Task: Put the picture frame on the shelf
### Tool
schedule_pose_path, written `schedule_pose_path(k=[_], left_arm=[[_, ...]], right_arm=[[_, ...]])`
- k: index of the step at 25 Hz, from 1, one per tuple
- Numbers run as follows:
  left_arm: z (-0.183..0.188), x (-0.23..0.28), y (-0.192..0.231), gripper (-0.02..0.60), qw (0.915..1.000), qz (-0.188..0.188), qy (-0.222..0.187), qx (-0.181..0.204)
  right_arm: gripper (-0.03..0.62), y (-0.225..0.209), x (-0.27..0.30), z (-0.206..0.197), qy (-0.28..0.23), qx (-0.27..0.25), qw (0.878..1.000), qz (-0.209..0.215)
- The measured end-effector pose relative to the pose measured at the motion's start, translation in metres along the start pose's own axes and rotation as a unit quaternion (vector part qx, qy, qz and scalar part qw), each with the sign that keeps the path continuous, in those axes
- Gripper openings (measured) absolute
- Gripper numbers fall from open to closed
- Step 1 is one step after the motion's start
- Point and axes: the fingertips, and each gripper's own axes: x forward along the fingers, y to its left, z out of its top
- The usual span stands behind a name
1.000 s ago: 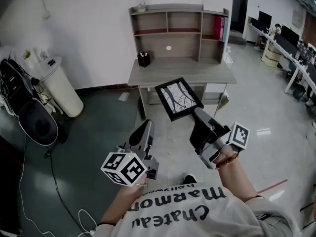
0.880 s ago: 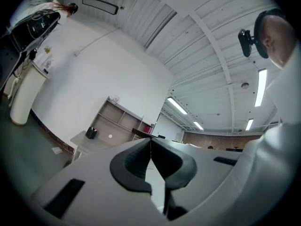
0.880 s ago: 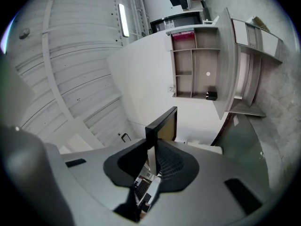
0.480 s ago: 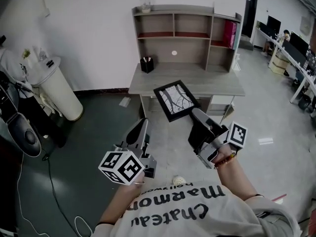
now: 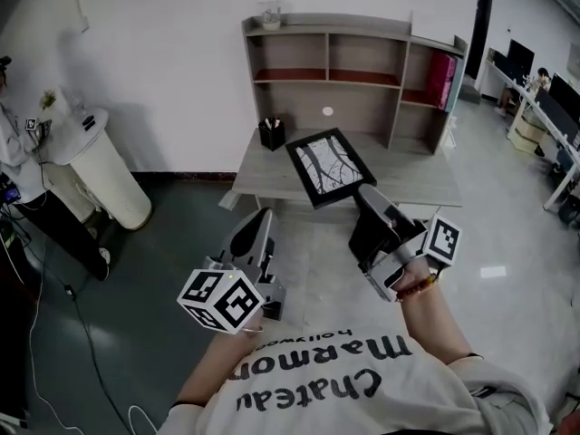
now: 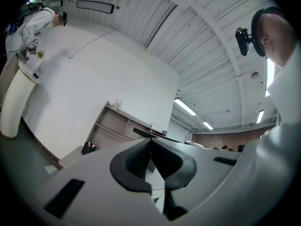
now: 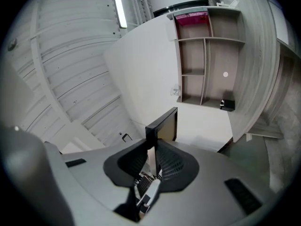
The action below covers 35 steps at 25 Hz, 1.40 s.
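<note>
The picture frame, black-edged round a white sheet with dark branching lines, sticks out beyond the tips of the right claw, which is clamped on its near right corner. In the right gripper view the frame stands edge-on between the two pads, pinched from both sides just past the claw. It lies face up. Its long axis runs away from the person and a little to the left, towards the shelf. In the head view it shows over the middle of the grey bench, between the front edge and the shelf standing along the back edge. A black pen holder sits by the bench's back left corner. The left claw hangs to the frame's left, apart from it, its jaws pressed together on nothing.
</note>
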Motion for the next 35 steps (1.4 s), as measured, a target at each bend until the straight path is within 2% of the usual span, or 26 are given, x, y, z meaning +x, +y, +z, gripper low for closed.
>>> schedule_pose_path(k=[8, 14, 23, 27, 28, 31, 32, 35], left_arm=[[-0.007, 0.059, 0.014, 0.017, 0.9999, 0.008, 0.002, 0.006], [-0.007, 0.079, 0.033, 0.017, 0.9996, 0.028, -0.009, 0.0], [-0.013, 0.016, 0.025, 0.017, 0.9989, 0.045, -0.007, 0.01], [-0.011, -0.059, -0.001, 0.017, 0.9989, 0.042, -0.008, 0.018], [-0.012, -0.056, 0.002, 0.017, 0.999, 0.042, -0.006, 0.017], [-0.013, -0.007, 0.031, 0.017, 0.9987, 0.051, 0.002, 0.008], [-0.01, -0.015, 0.031, 0.017, 0.9984, 0.056, -0.001, 0.004], [0.0, -0.092, 0.001, 0.017, 0.9979, 0.064, -0.011, -0.001]], right_arm=[[0.075, -0.032, 0.02, 0.053, 0.006, 0.006, 1.0, 0.005], [0.075, -0.054, 0.03, 0.073, 0.01, 0.018, 1.0, 0.0], [0.075, -0.047, 0.004, 0.019, 0.013, 0.034, 0.999, 0.001], [0.075, -0.011, -0.027, -0.043, 0.013, 0.032, 0.999, 0.01], [0.075, -0.014, -0.025, -0.04, 0.011, 0.033, 0.999, 0.008], [0.075, -0.044, -0.002, 0.002, 0.003, 0.038, 0.999, -0.006], [0.075, -0.04, -0.005, -0.004, 0.004, 0.04, 0.999, -0.009], [0.075, 0.004, -0.035, -0.065, 0.013, 0.041, 0.999, -0.003]])
